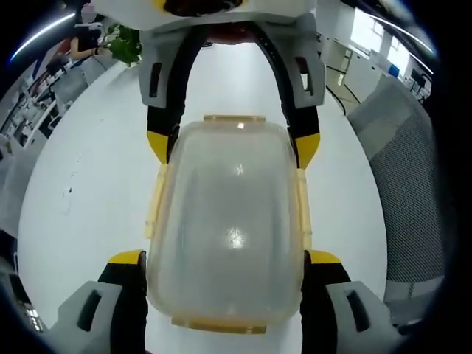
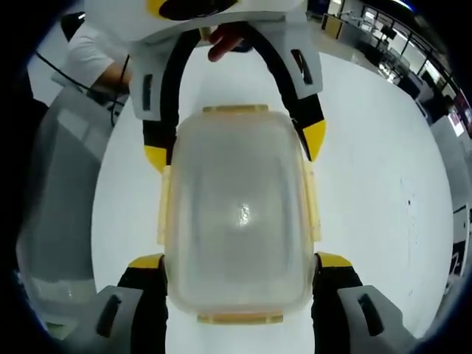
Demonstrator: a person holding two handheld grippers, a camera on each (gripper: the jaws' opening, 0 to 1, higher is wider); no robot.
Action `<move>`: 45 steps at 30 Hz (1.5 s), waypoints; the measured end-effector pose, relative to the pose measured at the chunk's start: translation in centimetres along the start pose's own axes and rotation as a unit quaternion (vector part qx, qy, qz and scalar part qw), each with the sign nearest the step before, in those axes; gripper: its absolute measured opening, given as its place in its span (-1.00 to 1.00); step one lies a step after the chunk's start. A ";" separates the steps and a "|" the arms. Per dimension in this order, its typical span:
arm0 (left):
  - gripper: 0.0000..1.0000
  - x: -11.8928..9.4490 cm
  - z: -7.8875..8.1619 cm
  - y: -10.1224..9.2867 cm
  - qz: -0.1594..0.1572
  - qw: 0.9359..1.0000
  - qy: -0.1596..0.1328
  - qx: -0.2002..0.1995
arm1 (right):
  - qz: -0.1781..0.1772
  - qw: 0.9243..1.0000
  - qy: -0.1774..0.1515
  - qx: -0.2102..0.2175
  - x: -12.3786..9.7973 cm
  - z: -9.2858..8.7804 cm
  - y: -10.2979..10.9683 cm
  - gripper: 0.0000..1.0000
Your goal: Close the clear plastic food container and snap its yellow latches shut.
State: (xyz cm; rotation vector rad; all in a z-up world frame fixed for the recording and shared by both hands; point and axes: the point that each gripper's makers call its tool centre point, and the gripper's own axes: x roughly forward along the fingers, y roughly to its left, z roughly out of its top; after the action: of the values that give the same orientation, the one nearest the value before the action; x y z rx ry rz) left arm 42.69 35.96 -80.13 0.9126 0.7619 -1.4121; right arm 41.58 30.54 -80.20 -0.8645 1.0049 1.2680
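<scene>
The clear plastic food container lies on a white table, with its lid on. Yellow latches run along its long sides and both ends. My left gripper straddles the near end, jaws wide and pressed against both side walls. From the far end my right gripper clasps the container the same way. In the right gripper view the same container sits between my right gripper below and my left gripper above. Its side latches stand slightly out from the walls.
A grey mesh chair back stands right of the table in the left gripper view. A green plant and desks lie beyond the far edge. A person's hand and white sleeve hold the left gripper.
</scene>
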 end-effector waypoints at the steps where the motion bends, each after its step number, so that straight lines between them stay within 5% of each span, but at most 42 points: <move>1: 0.72 -0.1 0.1 0.0 -0.001 1.000 -0.004 0.002 | 0.001 1.000 -0.004 -0.001 0.0 0.0 0.0 0.62; 11: 0.72 -0.4 0.2 0.1 0.006 0.998 -0.054 -0.010 | -0.006 0.995 -0.095 0.003 -0.6 0.5 -0.1 0.62; 20: 0.84 -1.0 0.2 0.2 0.010 0.987 -0.142 -0.071 | -0.041 0.976 -0.207 0.062 -1.6 0.7 -0.1 0.62; 23: 0.85 -1.5 0.1 0.3 0.025 0.978 -0.183 -0.100 | -0.062 0.972 -0.218 0.068 -1.8 0.3 0.1 0.59; 27: 0.86 -2.3 0.2 1.0 0.054 0.960 -0.230 -0.147 | -0.099 0.950 -0.275 0.109 -2.3 1.1 0.2 0.55; 31: 0.89 -3.0 0.6 1.4 0.075 0.937 -0.282 -0.195 | -0.108 0.932 -0.314 0.144 -2.4 1.6 0.4 0.55; 34: 0.83 -2.8 0.6 1.1 0.074 0.929 -0.295 -0.209 | -0.103 0.915 -0.348 0.178 -3.1 2.0 0.7 0.54; 36: 0.81 -2.8 0.6 1.0 0.075 0.923 -0.305 -0.222 | -0.111 0.917 -0.340 0.175 -3.1 1.7 0.8 0.50; 40: 0.73 -3.0 0.7 1.1 0.083 0.916 -0.315 -0.235 | -0.132 0.901 -0.358 0.207 -3.0 1.5 0.5 0.48; 45: 0.70 -3.2 0.7 1.2 0.092 0.912 -0.319 -0.241 | -0.142 0.889 -0.377 0.218 -3.6 1.9 0.7 0.47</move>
State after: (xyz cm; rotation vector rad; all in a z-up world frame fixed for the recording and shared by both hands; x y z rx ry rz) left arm 43.67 36.86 -76.90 0.1068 0.4685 -1.1710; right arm 41.02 31.18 -76.13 -0.1148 0.4698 0.9381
